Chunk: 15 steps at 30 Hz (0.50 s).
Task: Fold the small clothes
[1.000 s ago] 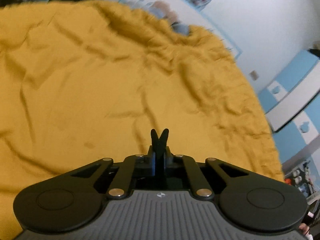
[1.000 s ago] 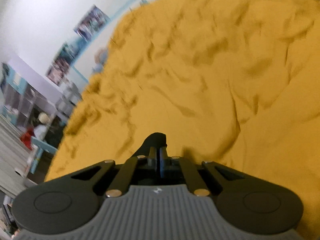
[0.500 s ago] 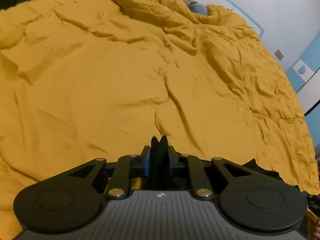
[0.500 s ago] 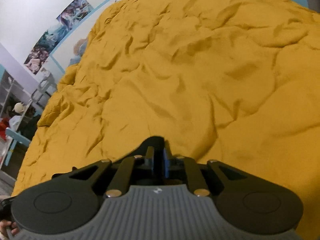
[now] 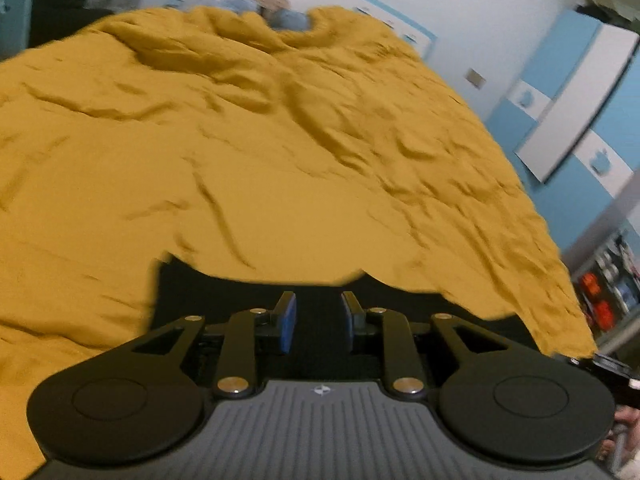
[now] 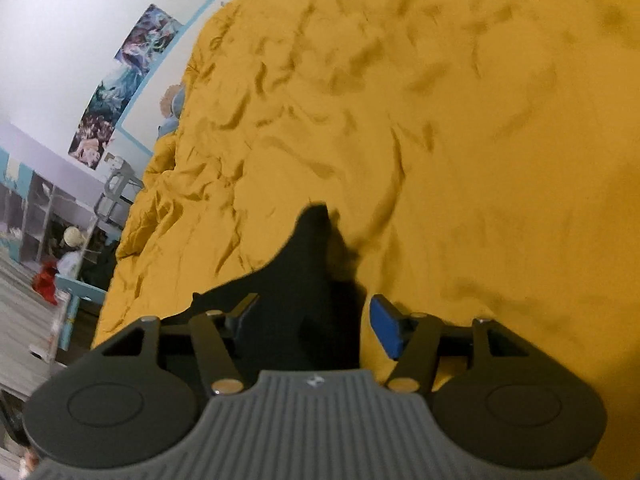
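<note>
Both jaw pairs spread wide, nothing held: my left gripper (image 5: 318, 322) and right gripper (image 6: 316, 330) hover over the dark cloth garment (image 6: 308, 264), low-centre on the rumpled mustard-yellow bedspread (image 5: 280, 168). Best pinch matching corners, then fold evenly.

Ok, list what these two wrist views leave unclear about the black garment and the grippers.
- Black garment: left wrist view, its near part hidden behind the left gripper; type unreadable.
- Black garment, right wrist view: lower part covered by the right gripper; edges motion-blurred, folds invisible in the dark cloth.
- Both grippers open; contact with the cloth cannot be told.
- Yellow bedspread: far edges cut off by the frame.
</note>
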{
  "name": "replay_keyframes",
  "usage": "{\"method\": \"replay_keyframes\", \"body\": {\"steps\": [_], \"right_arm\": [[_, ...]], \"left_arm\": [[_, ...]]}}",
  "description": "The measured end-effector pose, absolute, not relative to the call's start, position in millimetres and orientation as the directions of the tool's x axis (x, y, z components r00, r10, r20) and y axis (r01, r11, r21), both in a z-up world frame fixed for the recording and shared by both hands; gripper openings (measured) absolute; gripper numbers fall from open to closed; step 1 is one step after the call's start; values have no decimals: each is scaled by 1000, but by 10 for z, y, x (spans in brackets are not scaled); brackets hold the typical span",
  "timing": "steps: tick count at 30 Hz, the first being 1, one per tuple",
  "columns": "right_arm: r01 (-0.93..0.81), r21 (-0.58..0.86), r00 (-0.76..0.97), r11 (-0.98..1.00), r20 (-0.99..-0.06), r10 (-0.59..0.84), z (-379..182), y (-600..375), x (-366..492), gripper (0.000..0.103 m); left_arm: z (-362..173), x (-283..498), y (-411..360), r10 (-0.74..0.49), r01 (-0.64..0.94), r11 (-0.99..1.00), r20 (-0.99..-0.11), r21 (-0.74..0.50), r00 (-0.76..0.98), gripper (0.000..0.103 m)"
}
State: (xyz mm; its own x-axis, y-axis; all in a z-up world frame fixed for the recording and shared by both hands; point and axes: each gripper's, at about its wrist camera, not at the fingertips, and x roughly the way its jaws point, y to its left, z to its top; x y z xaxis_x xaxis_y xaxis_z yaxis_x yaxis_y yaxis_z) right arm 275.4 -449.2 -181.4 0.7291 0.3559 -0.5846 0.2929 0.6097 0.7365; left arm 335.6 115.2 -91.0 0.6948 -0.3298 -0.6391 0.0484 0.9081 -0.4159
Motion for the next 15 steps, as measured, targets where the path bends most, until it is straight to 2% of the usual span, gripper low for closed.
{"method": "replay_keyframes", "body": {"steps": [2, 5, 6, 11, 13, 15], "right_arm": [[288, 760, 731, 583, -567, 379, -1910, -4450, 2772, 55], [305, 760, 719, 574, -579, 384, -2036, -4383, 2837, 43], [309, 760, 717, 571, -581, 386, -2074, -4372, 2854, 36], [297, 815, 736, 498, -527, 424, -2236, -4358, 2889, 24], [276, 830, 744, 486, -504, 439, -2249, -4334, 2879, 7], [267, 832, 756, 486, -494, 430, -2217, -4319, 2853, 5]], "left_arm": [[-994, 3383, 945, -340, 57, 909, -654, -414, 676, 26], [-1162, 3434, 665, -353, 66, 909, -679, -410, 644, 26], [-1215, 3460, 563, -354, 74, 912, -684, -404, 637, 26], [-1402, 3601, 193, -346, 111, 927, -704, -358, 620, 26], [-1487, 3711, 64, -327, 113, 937, -716, -330, 617, 26], [-1569, 3792, -22, -302, 96, 946, -733, -310, 609, 26]]}}
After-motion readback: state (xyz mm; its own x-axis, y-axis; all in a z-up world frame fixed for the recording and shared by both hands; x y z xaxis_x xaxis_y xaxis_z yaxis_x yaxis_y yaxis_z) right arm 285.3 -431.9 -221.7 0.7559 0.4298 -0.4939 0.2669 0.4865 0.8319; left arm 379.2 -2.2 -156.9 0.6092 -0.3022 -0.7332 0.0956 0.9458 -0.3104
